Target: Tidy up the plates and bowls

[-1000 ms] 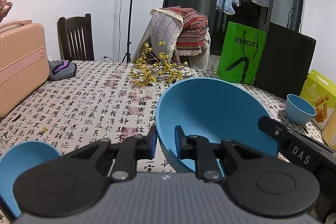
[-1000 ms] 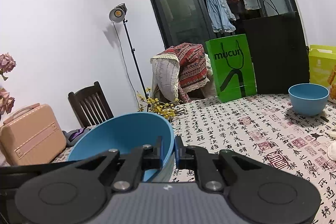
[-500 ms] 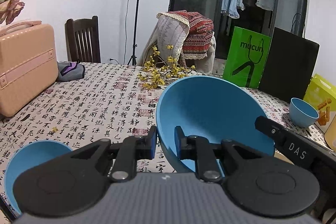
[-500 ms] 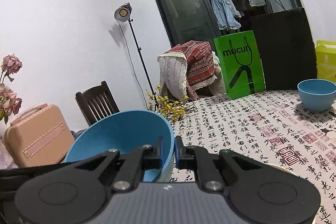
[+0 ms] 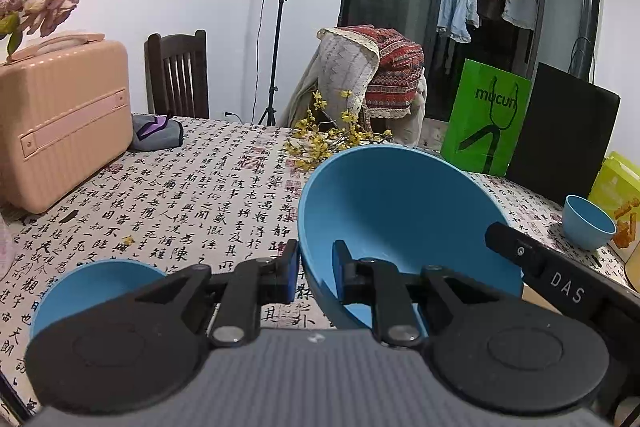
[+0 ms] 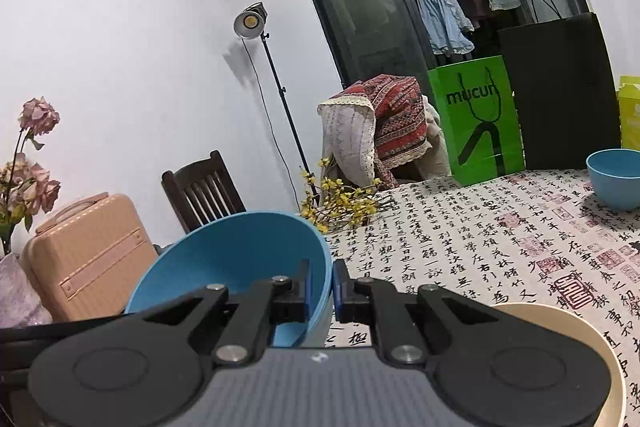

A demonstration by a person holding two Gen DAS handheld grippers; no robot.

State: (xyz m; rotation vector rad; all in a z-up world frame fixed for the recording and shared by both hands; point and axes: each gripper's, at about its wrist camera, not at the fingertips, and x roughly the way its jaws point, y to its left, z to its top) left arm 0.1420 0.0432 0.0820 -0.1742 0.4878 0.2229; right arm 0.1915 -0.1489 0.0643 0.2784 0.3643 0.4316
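Note:
A large blue bowl (image 5: 400, 219) hangs tilted above the table, held from both sides. My left gripper (image 5: 316, 267) is shut on its left rim. My right gripper (image 6: 321, 283) is shut on the opposite rim of the same large blue bowl (image 6: 240, 259); its black body shows in the left wrist view at the bowl's right side. A small blue bowl (image 5: 96, 291) stands on the table below and left of my left gripper. Another small blue bowl (image 5: 588, 223) (image 6: 616, 179) stands far right. A cream dish (image 6: 560, 331) lies below my right gripper.
The table carries a calligraphy-print cloth (image 5: 192, 195). A pink suitcase (image 5: 60, 119) and a grey pouch (image 5: 156, 131) stand at the left. Yellow flower twigs (image 5: 332, 139) lie at the back, with green (image 5: 484, 123), black and yellow bags at the back right. Chairs stand behind.
Both grippers, still shut on the large blue bowl, have carried it leftward, so the room has slid right in both views. The cream dish has come into the right wrist view.

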